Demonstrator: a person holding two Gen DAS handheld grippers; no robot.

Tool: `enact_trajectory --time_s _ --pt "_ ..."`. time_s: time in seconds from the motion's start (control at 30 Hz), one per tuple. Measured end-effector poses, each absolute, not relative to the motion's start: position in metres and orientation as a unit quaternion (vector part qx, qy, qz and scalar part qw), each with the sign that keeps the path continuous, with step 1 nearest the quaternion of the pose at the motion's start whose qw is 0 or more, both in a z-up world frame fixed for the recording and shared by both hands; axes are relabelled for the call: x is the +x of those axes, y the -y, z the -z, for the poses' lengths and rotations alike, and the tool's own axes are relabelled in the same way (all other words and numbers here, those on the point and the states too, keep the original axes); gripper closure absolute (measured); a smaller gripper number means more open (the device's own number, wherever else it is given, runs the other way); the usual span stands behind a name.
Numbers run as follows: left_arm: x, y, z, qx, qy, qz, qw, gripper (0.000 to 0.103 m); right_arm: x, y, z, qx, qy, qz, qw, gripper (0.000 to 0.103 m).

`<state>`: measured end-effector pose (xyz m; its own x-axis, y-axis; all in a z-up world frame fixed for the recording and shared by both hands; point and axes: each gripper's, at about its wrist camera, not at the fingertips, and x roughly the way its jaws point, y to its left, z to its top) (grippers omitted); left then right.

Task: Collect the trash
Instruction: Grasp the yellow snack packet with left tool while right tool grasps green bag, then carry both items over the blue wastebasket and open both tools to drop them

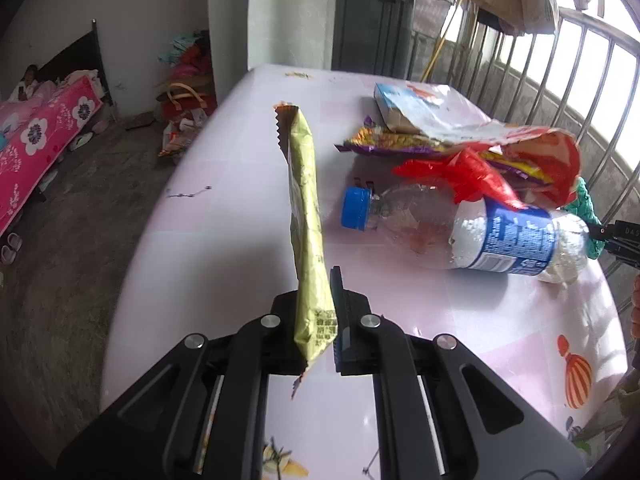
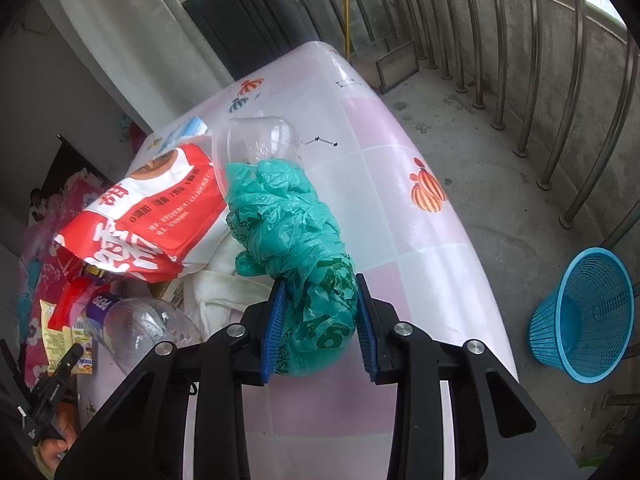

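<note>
Tongs first: our left tongs (image 1: 320, 320) are pinching a long, flat yellow-green foil snack wrapper (image 1: 306, 216) near its lower end, the black fingers (image 1: 340, 304) pressed onto its two faces. We hold it edge-on, so its long axis runs straight away from the tongs and upward, with the brown serrated end (image 1: 285, 114) pointing at the far side of the pink checked surface (image 1: 224, 248). The wrapper is crumpled, with dark print near the pinched end, and a short ragged tail hangs below the fingers. It is lifted clear of the surface.

Our right tongs (image 2: 320, 320) are closed on a crumpled teal plastic bag (image 2: 296, 240) with dark green print. The blue pads (image 2: 275, 332) press on the bundle at both sides. The bag's long axis runs away from the tongs toward a clear plastic cup (image 2: 256, 144) lying at its far end, and its near end bulges out between the pads and just below them.

Beside the teal bag, to its left, lie a red and white paper bag (image 2: 152, 216) and a clear plastic bottle with a blue label (image 2: 132, 320). In the left view that bottle (image 1: 480, 236) lies on its side to the right of the yellow-green wrapper, its blue cap (image 1: 356, 208) pointing toward the wrapper. A blue mesh basket (image 2: 584, 316) stands tilted on the concrete floor (image 2: 500, 184), well to the right of the teal bag.
</note>
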<state>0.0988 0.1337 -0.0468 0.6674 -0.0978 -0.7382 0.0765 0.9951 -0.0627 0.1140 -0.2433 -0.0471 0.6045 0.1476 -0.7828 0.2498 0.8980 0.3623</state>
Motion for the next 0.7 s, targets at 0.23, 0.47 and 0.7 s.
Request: enact_trajectory --time_s 0.23,0.47,0.7 --pt "0.056 -0.129 0.004 -0.021 -0.367 0.072 0.927 0.098 0.076 0.252 0.02 0.227 -0.416 0.038 0.88 0.072" --pt "0.042 -0.056 -0.047 -0.006 -0.323 0.22 0.92 0.098 0.021 0.288 -0.012 0.241 -0.362 0.09 0.896 0.072" --pt "0.069 0.102 -0.07 0.015 -0.325 0.42 0.847 0.098 -0.041 0.36 -0.004 0.306 -0.317 0.211 0.873 0.072"
